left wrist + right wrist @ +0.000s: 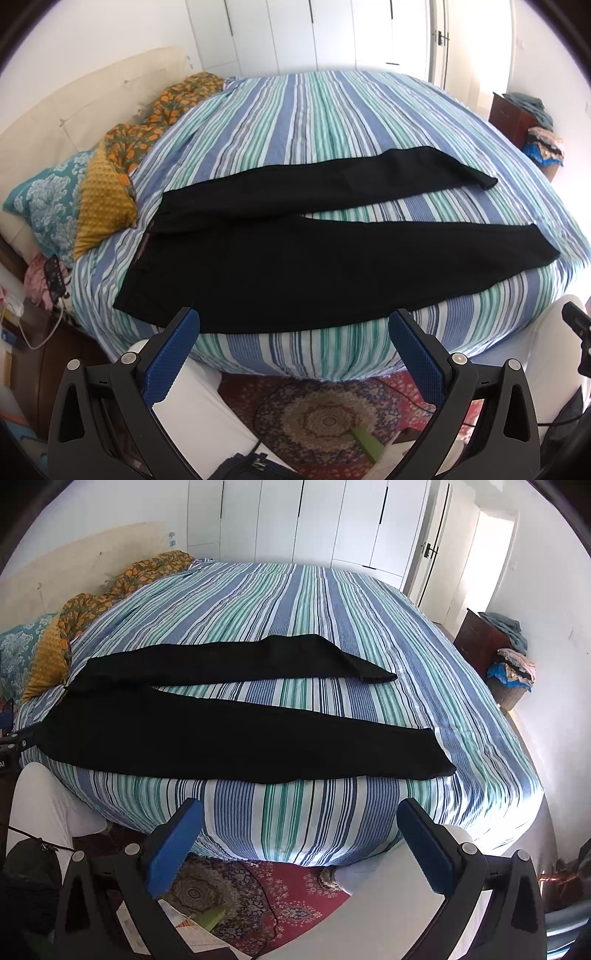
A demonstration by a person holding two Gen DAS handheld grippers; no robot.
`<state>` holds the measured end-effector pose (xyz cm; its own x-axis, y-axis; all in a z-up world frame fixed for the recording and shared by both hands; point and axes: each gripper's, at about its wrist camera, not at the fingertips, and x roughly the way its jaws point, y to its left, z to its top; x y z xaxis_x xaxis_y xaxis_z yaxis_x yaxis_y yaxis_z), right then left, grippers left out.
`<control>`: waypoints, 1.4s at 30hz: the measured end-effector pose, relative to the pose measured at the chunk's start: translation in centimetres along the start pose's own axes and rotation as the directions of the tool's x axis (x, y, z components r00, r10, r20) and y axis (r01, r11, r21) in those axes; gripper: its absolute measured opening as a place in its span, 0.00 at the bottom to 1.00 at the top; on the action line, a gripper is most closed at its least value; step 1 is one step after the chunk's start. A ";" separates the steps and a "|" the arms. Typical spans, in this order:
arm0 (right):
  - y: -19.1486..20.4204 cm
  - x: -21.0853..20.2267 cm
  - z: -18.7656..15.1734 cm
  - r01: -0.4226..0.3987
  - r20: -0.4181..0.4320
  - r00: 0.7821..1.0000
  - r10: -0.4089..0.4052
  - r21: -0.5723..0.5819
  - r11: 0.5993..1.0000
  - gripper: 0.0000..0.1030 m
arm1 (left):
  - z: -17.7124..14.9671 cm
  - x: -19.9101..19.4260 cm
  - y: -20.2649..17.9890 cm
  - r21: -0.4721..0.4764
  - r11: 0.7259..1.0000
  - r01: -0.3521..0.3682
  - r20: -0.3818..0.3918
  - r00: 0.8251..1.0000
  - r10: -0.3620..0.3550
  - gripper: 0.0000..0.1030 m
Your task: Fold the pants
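Black pants lie flat on the striped bed, waistband at the left, both legs spread apart in a V toward the right. In the right wrist view the same pants run along the near edge of the bed. My left gripper hangs open just in front of the bed's near edge, below the waist and hip area, holding nothing. My right gripper is also open, off the bed's side below the near leg, its blue pads empty.
Patterned pillows and an orange floral blanket are piled at the bed's left end. A dark nightstand with piled clothes stands at the right. A red patterned rug covers the floor by the person's white-clad legs.
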<state>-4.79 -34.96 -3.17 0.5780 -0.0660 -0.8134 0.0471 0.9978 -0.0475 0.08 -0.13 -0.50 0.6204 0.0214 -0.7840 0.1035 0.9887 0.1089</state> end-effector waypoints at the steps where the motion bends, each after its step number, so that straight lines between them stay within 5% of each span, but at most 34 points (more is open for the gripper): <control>1: 0.1 0.0 0.0 0.000 -0.003 1.000 0.000 -0.005 1.000 1.00 | 0.0 0.1 -0.1 0.001 1.000 0.000 -0.003 1.000 0.000 0.99; 14: -0.4 -0.4 0.4 -0.003 0.012 1.000 0.003 0.024 1.000 1.00 | 0.0 0.2 -0.4 0.015 1.000 -0.004 -0.008 1.000 0.004 0.99; 31: -1.4 -0.2 1.6 0.122 -0.048 0.992 -0.120 0.026 0.992 1.00 | 0.0 0.1 -0.1 0.013 1.000 -0.013 -0.002 1.000 0.013 0.99; 42: -1.5 0.0 1.5 0.134 -0.063 0.989 -0.132 0.033 0.990 1.00 | 0.1 -0.1 -0.1 0.008 1.000 -0.021 0.016 1.000 0.020 0.99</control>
<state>-3.70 -36.48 -2.24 0.5142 -0.1963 -0.8349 0.1514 0.9789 -0.1369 0.10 -0.27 -0.39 0.6346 0.0393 -0.7718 0.0969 0.9868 0.1299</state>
